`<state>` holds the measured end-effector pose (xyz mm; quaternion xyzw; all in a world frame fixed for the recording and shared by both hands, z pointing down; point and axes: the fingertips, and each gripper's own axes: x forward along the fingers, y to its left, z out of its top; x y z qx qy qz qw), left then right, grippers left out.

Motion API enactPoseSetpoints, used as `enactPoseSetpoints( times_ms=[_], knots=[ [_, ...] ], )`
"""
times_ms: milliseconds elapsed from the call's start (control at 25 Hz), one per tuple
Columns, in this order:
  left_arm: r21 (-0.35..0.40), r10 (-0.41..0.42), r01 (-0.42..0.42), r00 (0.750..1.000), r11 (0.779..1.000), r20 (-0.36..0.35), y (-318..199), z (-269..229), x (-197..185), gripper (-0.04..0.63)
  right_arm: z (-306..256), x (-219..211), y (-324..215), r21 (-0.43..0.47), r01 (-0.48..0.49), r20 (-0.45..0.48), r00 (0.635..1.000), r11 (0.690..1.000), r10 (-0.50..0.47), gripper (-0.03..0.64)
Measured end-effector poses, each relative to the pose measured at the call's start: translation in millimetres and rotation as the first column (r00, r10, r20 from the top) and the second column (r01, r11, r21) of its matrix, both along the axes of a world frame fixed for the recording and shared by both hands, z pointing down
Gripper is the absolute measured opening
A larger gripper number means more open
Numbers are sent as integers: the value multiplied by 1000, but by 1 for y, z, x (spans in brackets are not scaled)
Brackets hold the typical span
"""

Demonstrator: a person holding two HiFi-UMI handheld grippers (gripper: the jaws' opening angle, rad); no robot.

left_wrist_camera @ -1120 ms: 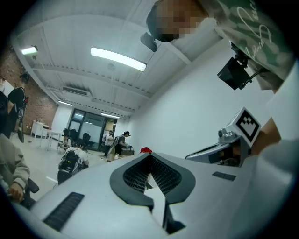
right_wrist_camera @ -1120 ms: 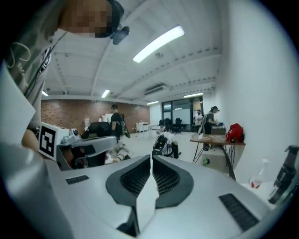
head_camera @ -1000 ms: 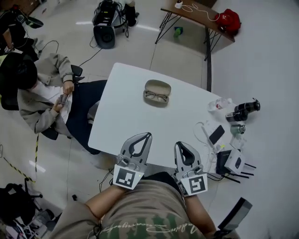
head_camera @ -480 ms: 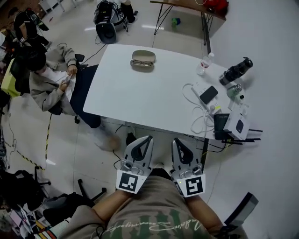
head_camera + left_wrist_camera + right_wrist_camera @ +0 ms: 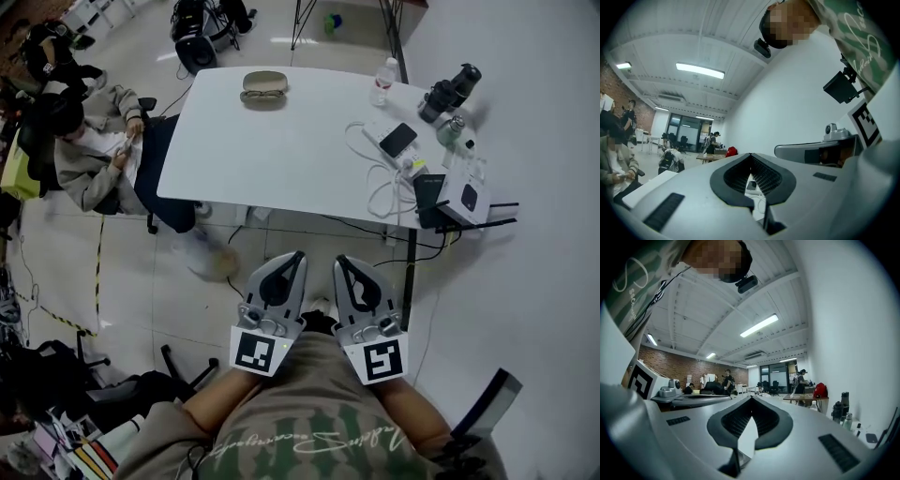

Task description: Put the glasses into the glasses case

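Observation:
An open beige glasses case (image 5: 263, 82) lies at the far side of the white table (image 5: 281, 159). Dark-framed glasses (image 5: 263, 96) rest in its near half; at this distance I cannot make out finer detail. Both grippers are held close to my body, over the floor and well short of the table. In the head view the left gripper (image 5: 298, 256) and the right gripper (image 5: 338, 261) point forward side by side. Each is shut with nothing between its jaws, as the left gripper view (image 5: 751, 155) and the right gripper view (image 5: 751, 399) confirm.
A person sits at the table's left side (image 5: 89, 159). On the table's right end are a water bottle (image 5: 382, 81), a phone (image 5: 397, 140), a camera (image 5: 450, 89), white cables (image 5: 384, 192) and a white box (image 5: 466, 197). Black gear (image 5: 192, 28) stands on the floor beyond.
I have backed away from the table: it and the case now appear farther off and higher in the head view. Both grippers stay shut and have drawn slightly closer together.

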<state>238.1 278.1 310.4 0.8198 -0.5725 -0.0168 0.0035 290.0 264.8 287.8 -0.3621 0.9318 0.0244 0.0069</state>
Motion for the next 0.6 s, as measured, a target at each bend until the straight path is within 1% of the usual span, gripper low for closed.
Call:
enactPoseSetpoints(
  times_ms=[80,200,360,440,600],
  knots=[
    [-1,-11,11,1000,1000,-12,4,2,2,6,-1,1,4,14,-2,1,1000,1000,2,11],
    [6,-12,13,1000,1000,-19,8,0,8,6,2,5,6,10,6,0,1000,1000,-6,11],
    [13,-17,17,1000,1000,-1,12,0,12,6,0,9,7,12,2,13,1000,1000,-2,11],
    [9,-13,13,1000,1000,8,11,2,10,6,-2,7,6,17,-5,19,1000,1000,4,11],
    [3,-39,39,999,999,-12,7,1,-1,6,-2,-4,4,26,23,23,999,999,-24,11]
  ],
)
